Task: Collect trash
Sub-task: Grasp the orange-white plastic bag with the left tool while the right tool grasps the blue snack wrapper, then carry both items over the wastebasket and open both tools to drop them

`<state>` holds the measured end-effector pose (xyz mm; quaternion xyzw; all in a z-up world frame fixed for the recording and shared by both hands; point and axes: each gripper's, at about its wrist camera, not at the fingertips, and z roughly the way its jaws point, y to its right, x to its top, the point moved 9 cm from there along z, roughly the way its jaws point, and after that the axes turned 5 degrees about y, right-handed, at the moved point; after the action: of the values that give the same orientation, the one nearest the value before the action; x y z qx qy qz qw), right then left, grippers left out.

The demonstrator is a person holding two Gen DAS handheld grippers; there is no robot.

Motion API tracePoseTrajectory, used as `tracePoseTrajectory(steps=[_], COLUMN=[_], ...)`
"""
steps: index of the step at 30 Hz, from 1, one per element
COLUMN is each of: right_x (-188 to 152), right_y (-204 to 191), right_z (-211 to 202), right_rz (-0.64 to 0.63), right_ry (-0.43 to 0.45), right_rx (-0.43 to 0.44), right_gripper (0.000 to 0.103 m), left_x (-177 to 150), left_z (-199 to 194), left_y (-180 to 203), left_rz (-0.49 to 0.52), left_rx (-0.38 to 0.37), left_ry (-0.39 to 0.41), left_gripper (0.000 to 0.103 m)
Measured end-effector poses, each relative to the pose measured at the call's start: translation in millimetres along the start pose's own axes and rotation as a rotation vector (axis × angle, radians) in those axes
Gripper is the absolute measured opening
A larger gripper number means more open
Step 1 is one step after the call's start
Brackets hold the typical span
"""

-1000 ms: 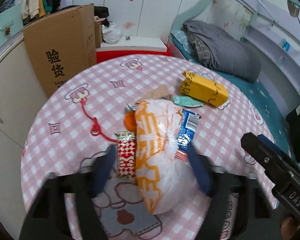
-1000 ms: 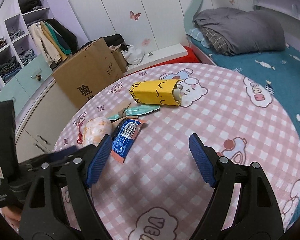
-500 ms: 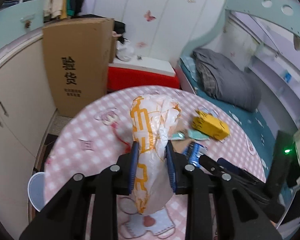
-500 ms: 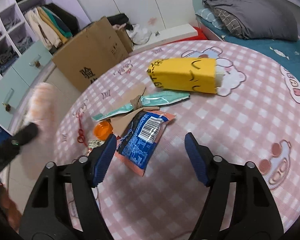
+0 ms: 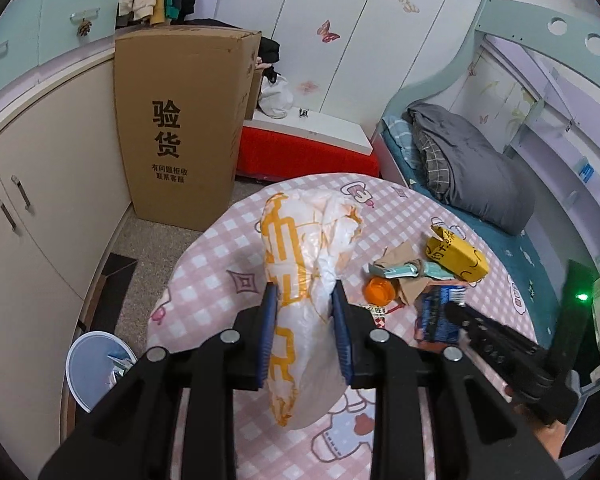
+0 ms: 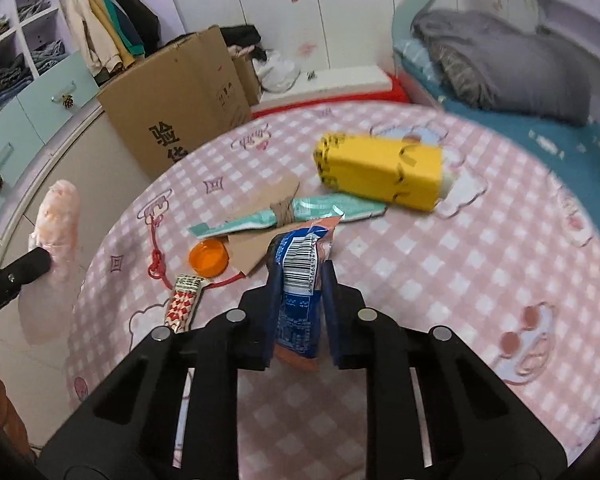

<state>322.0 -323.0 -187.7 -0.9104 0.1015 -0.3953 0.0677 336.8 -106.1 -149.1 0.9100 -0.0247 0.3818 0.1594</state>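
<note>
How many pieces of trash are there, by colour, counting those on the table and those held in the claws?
White-orange: 1, bag
Blue: 1, wrapper
Yellow: 1, carton
Teal: 1, packet
Orange: 1, cap
Red-white: 1, sachet
Brown: 1, cardboard
Total: 7

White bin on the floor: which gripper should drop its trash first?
Left. The left gripper, holding the orange-printed white plastic bag, is toward the table edge beside the white bin.

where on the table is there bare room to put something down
Bare cloth lies right of the blue wrapper, below the yellow carton. Crowded: the cluster of orange cap, teal wrapper and red-patterned wrapper.
</note>
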Motion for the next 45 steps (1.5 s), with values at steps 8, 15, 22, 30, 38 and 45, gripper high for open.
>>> tracePoseTrajectory(steps=[8, 15, 22, 30, 38, 45], right_x=[19, 18, -6, -63, -119, -148], right_y=[-37, -125, -230, -348, -425, -449], right_z=[-39, -49, -34, 1, 47, 87], right_rz=[-0.052, -0.143, -0.256, -0.371, -0.424, -0.432], right_ry=[0.075, 0.078, 0.031, -0.073, -0.183, -0.251], right_rx=[0.025, 0.127, 0.237, 0.357, 0.422, 0.412], right_gripper=[0.02, 0.02, 0.02, 0.02, 0.02, 0.02], left_x=[4, 6, -3, -25, -59, -80], left_z=[-23, -53, -77, -94, -78, -51], left_y=[-21, -68, -143, -250, -337, -386], left_rz=[-0.03, -0.087, -0.162, -0.263, -0.375, -0.457], left_rx=[-0.021, -0.009, 0.043, 0.142, 0.222, 0.254], left_ry=[0.03, 0.066, 0.093, 0.095, 0.037, -0.019], left_gripper=[0.026, 0.026, 0.026, 0.026, 0.026, 0.029])
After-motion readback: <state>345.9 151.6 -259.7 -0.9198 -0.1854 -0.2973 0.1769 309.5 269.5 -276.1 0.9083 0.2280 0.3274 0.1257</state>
